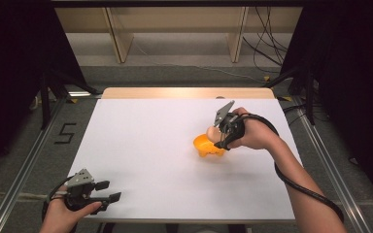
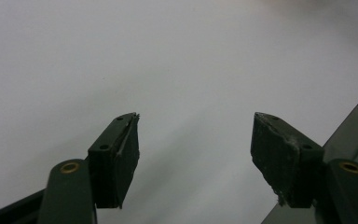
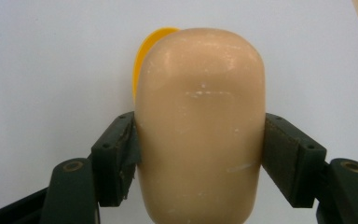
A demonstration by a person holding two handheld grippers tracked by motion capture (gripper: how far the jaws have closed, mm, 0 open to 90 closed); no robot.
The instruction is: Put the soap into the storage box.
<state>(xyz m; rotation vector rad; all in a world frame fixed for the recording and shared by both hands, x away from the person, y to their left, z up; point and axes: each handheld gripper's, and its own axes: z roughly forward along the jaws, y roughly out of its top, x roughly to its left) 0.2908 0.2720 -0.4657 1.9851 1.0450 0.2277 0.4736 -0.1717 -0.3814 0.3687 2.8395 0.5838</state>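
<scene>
We clamp the beige block (image 3: 200, 126) in our right gripper (image 1: 222, 134), carrying it over the orange cup (image 1: 205, 144) at its seven o'clock; our left gripper (image 2: 193, 154) gapes idle.

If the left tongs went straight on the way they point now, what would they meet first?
Probably nothing: the left tongs point right along the white table near its front edge, jaws open and empty. The orange piece lies well off that line, though depth is uncertain.

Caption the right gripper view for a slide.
Right claw clamps a beige soap-like bar above an orange dish.
</scene>
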